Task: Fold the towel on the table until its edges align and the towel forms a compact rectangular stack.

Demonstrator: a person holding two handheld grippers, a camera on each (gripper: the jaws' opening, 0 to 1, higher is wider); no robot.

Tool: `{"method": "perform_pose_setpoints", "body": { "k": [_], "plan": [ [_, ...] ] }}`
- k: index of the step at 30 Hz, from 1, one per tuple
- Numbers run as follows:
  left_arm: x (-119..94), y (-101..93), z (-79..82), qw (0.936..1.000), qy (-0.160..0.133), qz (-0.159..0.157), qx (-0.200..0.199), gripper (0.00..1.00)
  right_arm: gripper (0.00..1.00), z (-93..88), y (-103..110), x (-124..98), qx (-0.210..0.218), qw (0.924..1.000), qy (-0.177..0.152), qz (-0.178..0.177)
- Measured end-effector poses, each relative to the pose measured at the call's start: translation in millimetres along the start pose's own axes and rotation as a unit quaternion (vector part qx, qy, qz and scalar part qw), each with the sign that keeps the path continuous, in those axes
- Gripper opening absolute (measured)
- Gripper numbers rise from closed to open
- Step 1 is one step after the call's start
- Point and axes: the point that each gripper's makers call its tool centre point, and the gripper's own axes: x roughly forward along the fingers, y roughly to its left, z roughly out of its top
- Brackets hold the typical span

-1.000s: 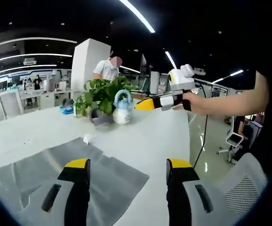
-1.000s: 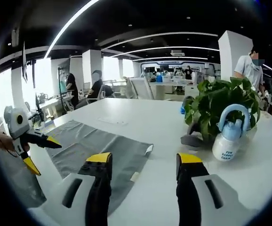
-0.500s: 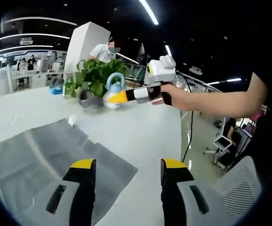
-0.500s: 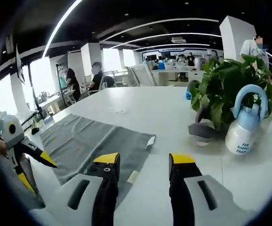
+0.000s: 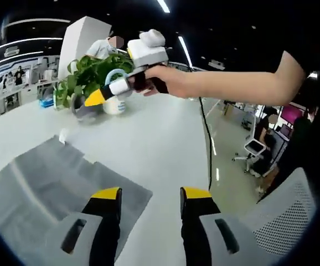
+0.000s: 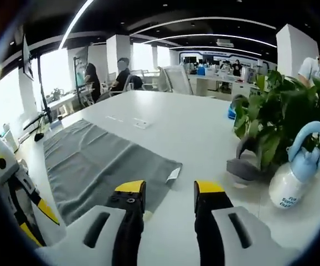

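A grey towel [image 5: 49, 183] lies spread flat on the white table [image 5: 160, 144], with a small white tag [image 5: 64, 134] at one far corner. My left gripper [image 5: 151, 195] hovers open over the towel's near corner, nothing between its yellow-tipped jaws. A hand holds my right gripper [image 5: 96, 98] up over the table's far side, in front of the plant. In the right gripper view the towel [image 6: 93, 163] stretches to the left, its tag [image 6: 174, 174] just beyond my right gripper [image 6: 170, 188], which is open and empty. The left gripper [image 6: 32, 219] shows at the lower left, jaws apart.
A potted plant [image 6: 271, 119] and a white spray bottle with a blue handle [image 6: 298, 177] stand on the table's far side. The table edge [image 5: 204, 166] drops to an aisle with a white mesh chair [image 5: 284, 221]. People sit at desks behind [image 6: 121, 72].
Both grippers' jaws have narrowed somewhat but stay open. The right gripper has risen and swung further across over the table. The towel has not moved.
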Motion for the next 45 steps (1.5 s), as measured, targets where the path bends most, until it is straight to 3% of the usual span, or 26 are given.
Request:
{"method": "perform_pose_setpoints", "body": {
  "k": [3, 10, 21, 28, 30, 32, 37, 45],
  "plan": [
    [9, -5.5, -8.0, 0.9994, 0.022, -0.014, 0.023, 0.35, 0.32, 9.6, -7, 5, -0.012, 0.9999, 0.002, 0.000],
    [25, 1.1, -10.7, 0.9980, 0.038, -0.012, 0.049, 0.26, 0.31, 24.7, -14, 25, -0.029, 0.9994, 0.012, 0.012],
    [43, 2.5, -21.7, 0.9952, 0.060, -0.017, 0.075, 0.22, 0.30, 15.4, -16, 75, -0.088, 0.9923, 0.076, 0.042],
    [73, -9.8, -24.9, 0.9934, 0.072, -0.019, 0.087, 0.21, 0.30, 9.7, -7, 100, -0.077, 0.9906, 0.097, 0.059],
    [75, -4.7, -26.8, 0.9924, 0.075, -0.009, 0.097, 0.20, 0.30, 5.8, -7, 104, -0.079, 0.9892, 0.106, 0.063],
    [74, 2.4, -31.5, 0.9946, 0.083, 0.007, 0.062, 0.17, 0.30, 1.9, -8, 107, -0.081, 0.9881, 0.114, 0.065],
    [72, 5.4, -39.2, 0.9946, 0.088, 0.009, 0.053, 0.12, 0.28, -5.5, -12, 112, -0.089, 0.9856, 0.128, 0.065],
    [75, 3.1, -45.9, 0.9920, 0.100, 0.014, 0.077, 0.11, 0.27, -10.3, -23, 121, -0.035, 0.9895, 0.126, 0.061]
  ]
}}
